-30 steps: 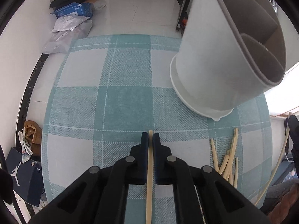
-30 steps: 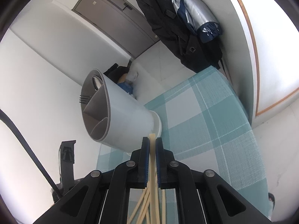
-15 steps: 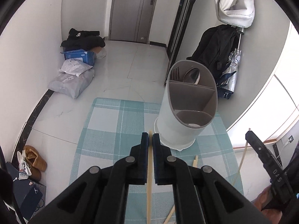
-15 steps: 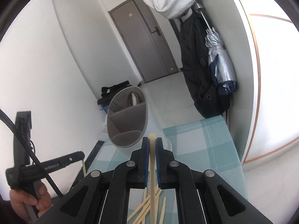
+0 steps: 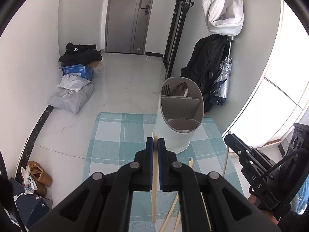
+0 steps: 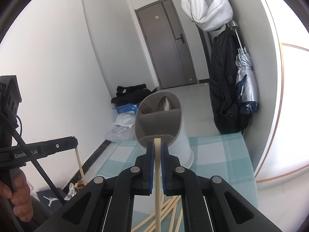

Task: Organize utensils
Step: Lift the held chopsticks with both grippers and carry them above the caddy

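Because each chopstick is a thin, pale, rigid stick, it looks very light and smooth, so in my judgement it could twist or slip in a pinch taken far from its middle. The left gripper (image 5: pixel 155 142) has its fingers pressed tight on one chopstick (image 5: pixel 154 183), whose top end pokes just past the fingertips while the rest hangs below the jaws. The right gripper (image 6: pixel 157 148) pinches a second chopstick (image 6: pixel 157 176) the same way, near its upper end, with the tip showing just above the pads. Taking hold nearer the middle would likely steady the long free end. Loose chopsticks (image 6: pixel 166 208) lie in a crossed heap on the teal checked tablecloth (image 5: pixel 115 133) below both grippers. Beyond them stands the white utensil holder (image 5: pixel 180 116), its grey insert split into compartments; a fork (image 5: pixel 165 91) and spoon (image 5: pixel 181 89) stand in the far compartment, and the nearer ones look empty.
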Motion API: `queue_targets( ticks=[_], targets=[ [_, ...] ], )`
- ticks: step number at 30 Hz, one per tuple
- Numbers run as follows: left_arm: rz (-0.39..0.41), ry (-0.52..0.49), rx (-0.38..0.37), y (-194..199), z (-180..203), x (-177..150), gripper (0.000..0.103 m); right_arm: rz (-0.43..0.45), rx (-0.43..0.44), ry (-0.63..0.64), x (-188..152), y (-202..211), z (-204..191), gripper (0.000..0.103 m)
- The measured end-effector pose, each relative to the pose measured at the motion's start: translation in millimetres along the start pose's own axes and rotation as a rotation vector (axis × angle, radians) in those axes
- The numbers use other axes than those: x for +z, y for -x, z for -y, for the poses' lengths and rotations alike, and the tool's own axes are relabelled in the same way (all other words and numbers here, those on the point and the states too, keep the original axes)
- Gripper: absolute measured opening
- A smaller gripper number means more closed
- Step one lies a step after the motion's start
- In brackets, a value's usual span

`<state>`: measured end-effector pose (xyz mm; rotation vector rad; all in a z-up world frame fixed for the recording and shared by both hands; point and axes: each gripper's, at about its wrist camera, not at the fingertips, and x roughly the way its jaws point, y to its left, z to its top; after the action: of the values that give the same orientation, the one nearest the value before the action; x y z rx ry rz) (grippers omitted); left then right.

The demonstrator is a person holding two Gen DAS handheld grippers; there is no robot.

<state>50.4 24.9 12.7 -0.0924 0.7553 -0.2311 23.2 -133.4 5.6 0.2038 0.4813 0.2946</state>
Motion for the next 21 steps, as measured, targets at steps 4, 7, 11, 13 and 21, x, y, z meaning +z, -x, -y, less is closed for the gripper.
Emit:
queue_targets(
  ticks=[4,7,11,13,21],
  targets=[
    [0.004,-0.018,-0.02,7,2,4,0.001,-0.001,0.006,0.001,2,-1,-4,0.006],
    [0.0,-0.04,-0.023,11,6,6,0.001,0.007,0.013,0.017,5,0,-7,0.006],
    [0.004,-0.066,-0.043,19,10,13,0.001,0.038,0.016,0.018,18,4,-6,0.006],
    [0.014,-0.068,-0.066,24,11,20,0.001,0.052,0.022,0.008,27,7,-5,0.006],
    [0.051,-0.025,-0.157,31,12,63,0.001,0.16,0.039,0.021,73,20,-6,0.006]
  ],
)
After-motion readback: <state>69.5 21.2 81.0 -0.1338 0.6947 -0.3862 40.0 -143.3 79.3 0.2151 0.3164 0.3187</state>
